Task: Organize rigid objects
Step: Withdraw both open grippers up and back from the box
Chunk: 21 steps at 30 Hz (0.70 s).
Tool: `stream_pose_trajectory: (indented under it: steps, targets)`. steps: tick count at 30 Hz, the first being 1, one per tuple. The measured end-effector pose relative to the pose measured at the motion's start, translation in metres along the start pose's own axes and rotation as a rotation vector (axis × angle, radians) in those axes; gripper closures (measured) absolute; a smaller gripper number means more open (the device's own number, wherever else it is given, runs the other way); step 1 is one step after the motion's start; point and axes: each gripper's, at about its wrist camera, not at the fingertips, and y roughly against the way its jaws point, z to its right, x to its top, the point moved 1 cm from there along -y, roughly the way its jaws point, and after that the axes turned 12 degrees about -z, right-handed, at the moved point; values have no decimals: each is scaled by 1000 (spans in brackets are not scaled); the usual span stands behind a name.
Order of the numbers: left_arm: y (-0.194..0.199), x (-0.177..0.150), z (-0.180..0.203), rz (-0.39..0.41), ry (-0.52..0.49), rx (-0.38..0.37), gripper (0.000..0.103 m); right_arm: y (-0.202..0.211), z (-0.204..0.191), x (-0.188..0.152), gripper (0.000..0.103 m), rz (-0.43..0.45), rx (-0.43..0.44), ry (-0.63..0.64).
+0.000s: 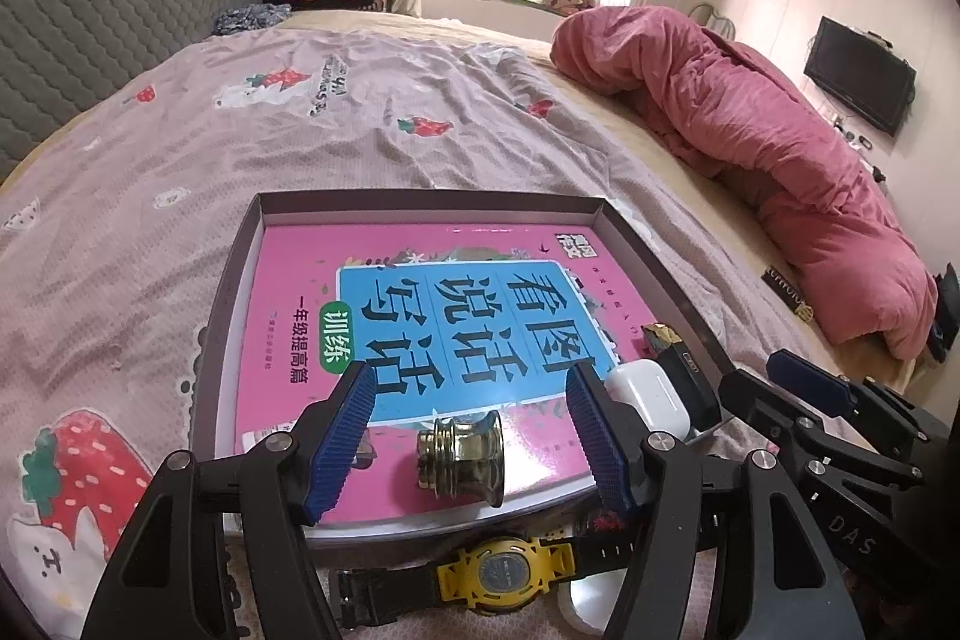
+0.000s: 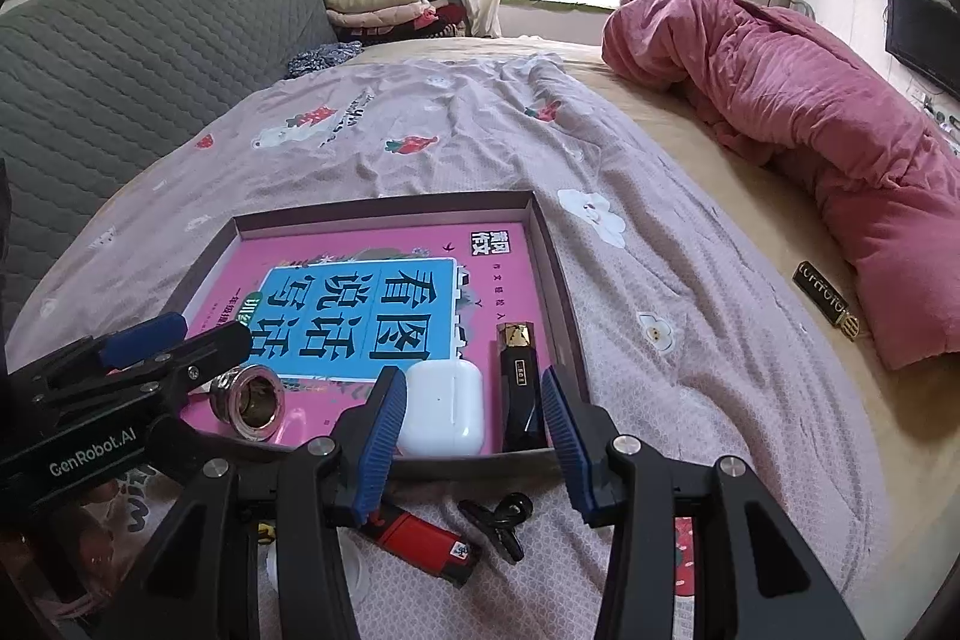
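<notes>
A shallow dark box lies on the bed with a pink book in it. On the book lie a brass metal fitting, a white earbud case and a black-and-gold lipstick. My left gripper is open over the fitting, not touching it. My right gripper is open over the box's near edge. In front of the box lie a yellow-and-black watch, a red lighter and a black clip.
A pink quilt is heaped along the right side of the bed. A black-and-gold tube lies beside it. A grey headboard is at left, folded clothes at the back.
</notes>
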Motion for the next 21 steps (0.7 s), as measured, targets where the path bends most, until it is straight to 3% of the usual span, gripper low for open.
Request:
stream_pose_trajectory:
  steps: [8,21]
  targets:
    - [8,1,-6,15,6,-15,35,-1,1,-1,56,-6,6,-4]
    - [16,-12,-1,25,-32,28,35,9,-7,0,56,4,27,13]
